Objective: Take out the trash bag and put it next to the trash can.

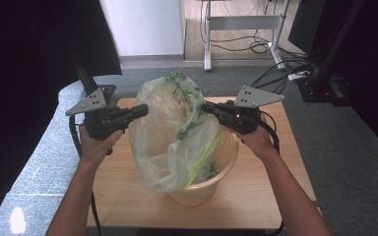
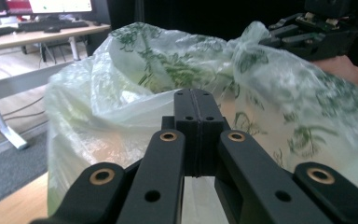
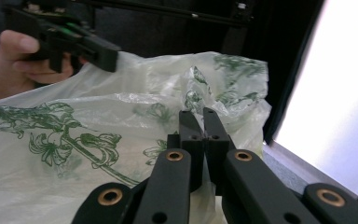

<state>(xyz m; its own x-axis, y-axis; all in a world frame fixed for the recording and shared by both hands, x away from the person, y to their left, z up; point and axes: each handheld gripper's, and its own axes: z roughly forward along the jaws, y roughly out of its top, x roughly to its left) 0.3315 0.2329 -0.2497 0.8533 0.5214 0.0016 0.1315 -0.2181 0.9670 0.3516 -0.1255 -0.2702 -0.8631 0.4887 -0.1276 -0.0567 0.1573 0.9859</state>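
A thin translucent plastic bag (image 1: 170,142) with a green flower print stands in a pale woven basket (image 1: 209,189) on the wooden table (image 1: 123,201). The bag's top rises well above the basket rim. My left gripper (image 1: 144,111) is level at the bag's upper left edge, jaws closed on the film (image 2: 198,100). My right gripper (image 1: 205,106) comes in from the right and pinches the bag's upper right edge (image 3: 200,116). The bag (image 2: 135,88) is stretched between the two grippers. The bag (image 3: 74,140) hides the inside of the basket.
The small table stands on grey carpet (image 1: 334,147). A black curtain (image 1: 24,73) hangs close at the left. A metal desk frame (image 1: 243,22) and loose cables (image 1: 285,64) lie on the floor behind. Dark equipment (image 1: 344,59) stands at the right.
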